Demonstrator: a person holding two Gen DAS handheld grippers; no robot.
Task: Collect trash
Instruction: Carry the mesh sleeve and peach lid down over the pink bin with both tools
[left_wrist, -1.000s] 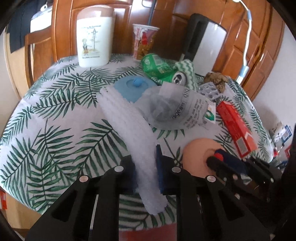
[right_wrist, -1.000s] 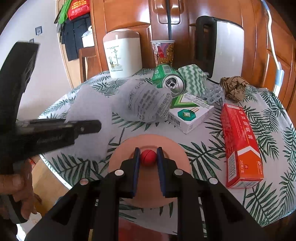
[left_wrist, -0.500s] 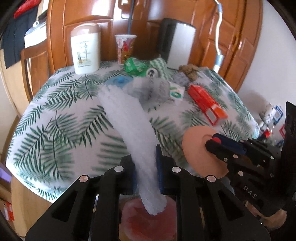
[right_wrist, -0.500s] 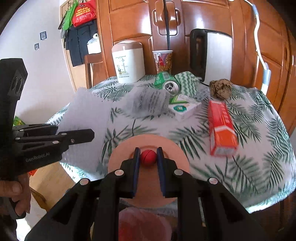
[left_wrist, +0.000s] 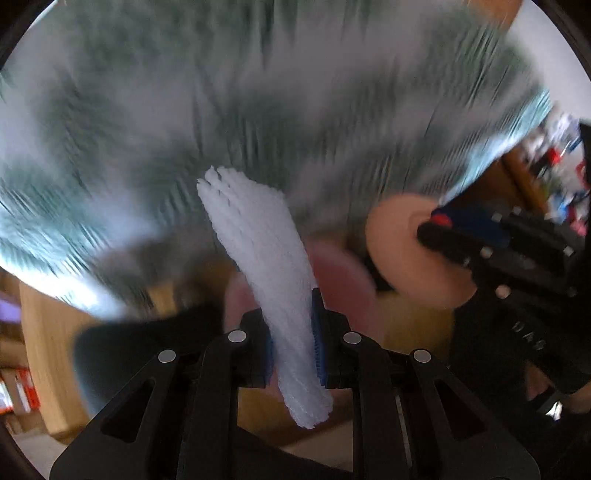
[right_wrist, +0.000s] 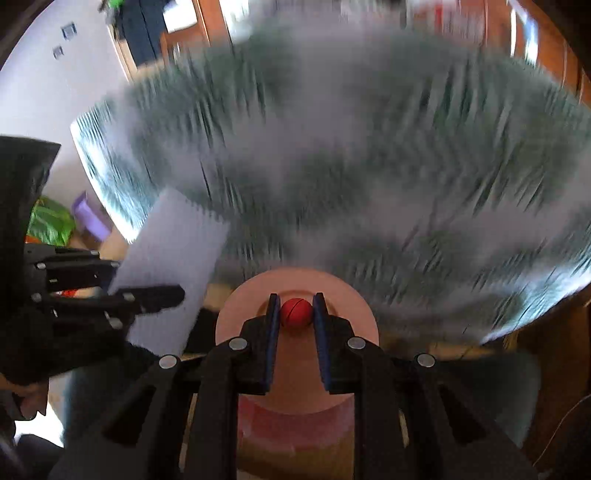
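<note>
A white foam net sleeve stands up between the pads of my left gripper, which is shut on it. In the right wrist view the same foam sleeve and the left gripper show at the left. My right gripper is shut on the red knob of a round peach lid. From the left wrist view the lid and the right gripper appear at the right. A pink round bin lies blurred right below both grippers, also visible as the pink bin.
The palm-leaf tablecloth hangs over the table edge ahead, heavily blurred. Wooden floor shows beneath. A purple object and a green bag lie at the left. A hand holds the left gripper.
Both grippers have dropped from above the table top to in front of its edge and tipped downward. The items on the table have left view; the pink bin now shows underneath.
</note>
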